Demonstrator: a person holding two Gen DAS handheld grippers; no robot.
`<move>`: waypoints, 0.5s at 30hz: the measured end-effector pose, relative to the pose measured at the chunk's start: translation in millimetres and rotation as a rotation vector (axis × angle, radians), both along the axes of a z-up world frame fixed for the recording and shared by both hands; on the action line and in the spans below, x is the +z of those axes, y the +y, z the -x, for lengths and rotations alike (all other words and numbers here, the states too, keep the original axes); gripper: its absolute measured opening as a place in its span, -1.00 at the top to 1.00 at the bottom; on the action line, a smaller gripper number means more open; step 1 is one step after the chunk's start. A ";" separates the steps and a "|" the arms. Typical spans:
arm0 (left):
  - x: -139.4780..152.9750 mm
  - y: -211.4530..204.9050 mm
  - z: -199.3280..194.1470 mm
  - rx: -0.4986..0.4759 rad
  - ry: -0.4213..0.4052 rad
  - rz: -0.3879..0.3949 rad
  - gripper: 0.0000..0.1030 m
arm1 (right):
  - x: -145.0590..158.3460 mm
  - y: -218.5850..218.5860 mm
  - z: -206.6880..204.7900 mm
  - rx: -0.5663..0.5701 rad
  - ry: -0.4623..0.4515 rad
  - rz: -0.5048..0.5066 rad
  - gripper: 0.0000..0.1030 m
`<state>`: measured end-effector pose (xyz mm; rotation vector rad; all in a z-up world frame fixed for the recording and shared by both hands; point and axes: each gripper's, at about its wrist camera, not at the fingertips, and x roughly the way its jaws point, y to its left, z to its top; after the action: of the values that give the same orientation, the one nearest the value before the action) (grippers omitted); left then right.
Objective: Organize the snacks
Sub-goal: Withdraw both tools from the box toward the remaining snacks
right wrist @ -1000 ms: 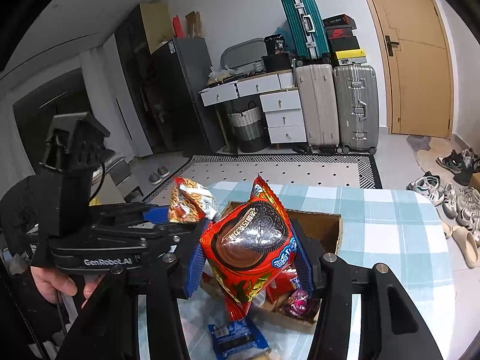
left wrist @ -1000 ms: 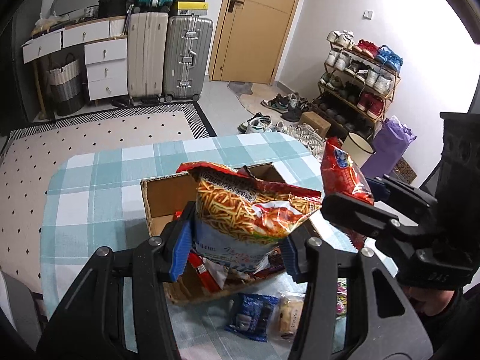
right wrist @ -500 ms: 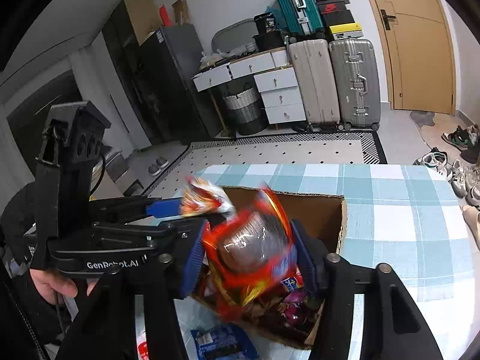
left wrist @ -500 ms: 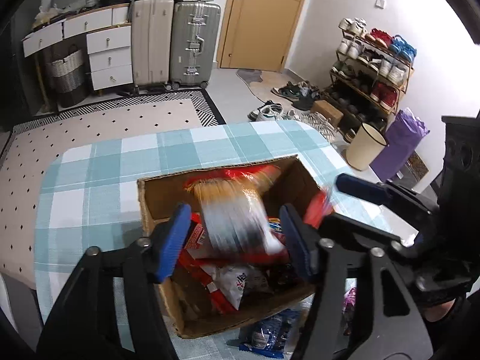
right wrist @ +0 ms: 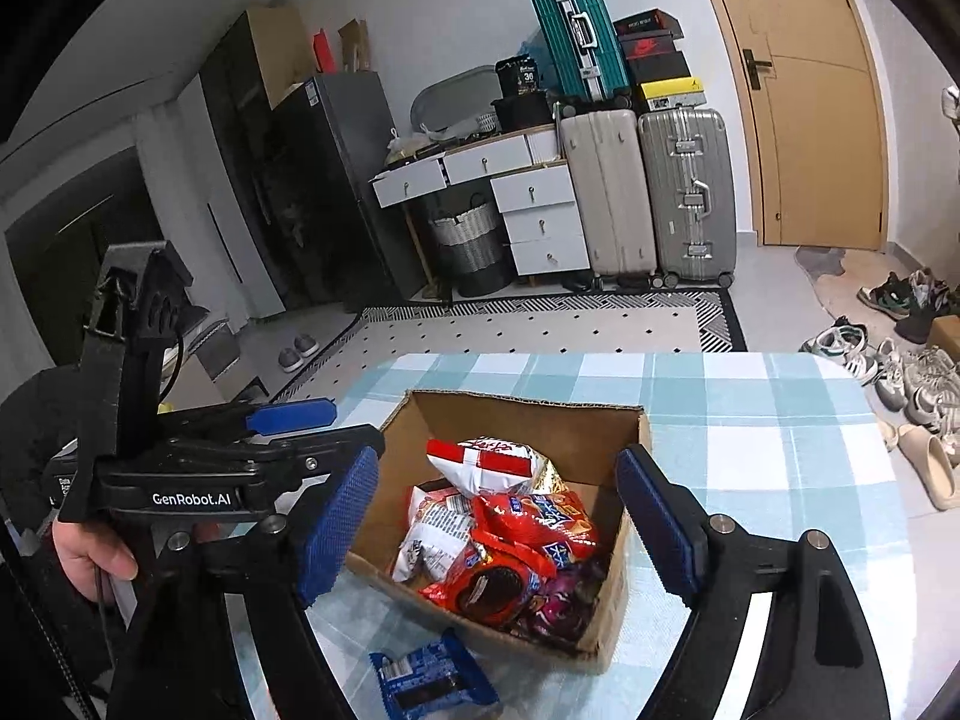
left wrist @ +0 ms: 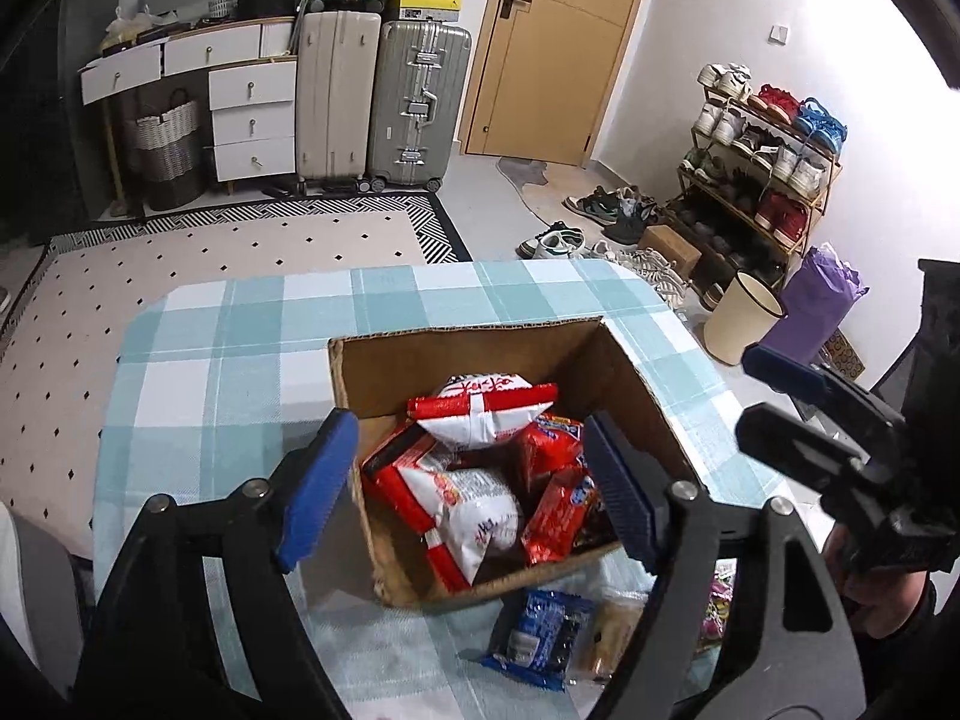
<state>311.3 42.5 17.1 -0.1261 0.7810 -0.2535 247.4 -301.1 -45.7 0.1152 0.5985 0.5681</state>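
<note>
Both hand-held grippers hang open over a box of snacks on the counter.

The left hand-held gripper (left wrist: 468, 489) and the right hand-held gripper (right wrist: 498, 525) have just been opening their jaws, with nothing between them. The cardboard box (right wrist: 624, 531) sits on the checked counter (left wrist: 240, 360), heaped with red and white snack bags (left wrist: 480, 480). The top white bag (right wrist: 489, 465), red-striped, lies with its long axis left to right. "GenRobot.AI" reads on the left one's body. A blue packet (right wrist: 429, 687) lies just before the box.
</note>
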 end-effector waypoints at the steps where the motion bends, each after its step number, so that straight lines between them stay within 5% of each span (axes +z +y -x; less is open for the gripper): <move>1: 2.4 0.0 6.2 0.004 -0.003 -0.004 -0.51 | 3.0 -0.9 5.1 0.000 -0.008 0.002 -0.62; 15: 35.0 -0.1 88.2 0.058 -0.076 -0.062 -0.68 | 32.9 -4.6 75.0 -0.003 -0.084 0.016 -0.76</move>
<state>223.2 42.4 52.1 -0.0797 0.7077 -0.1774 172.4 -305.7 -12.7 0.0772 0.5213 0.5624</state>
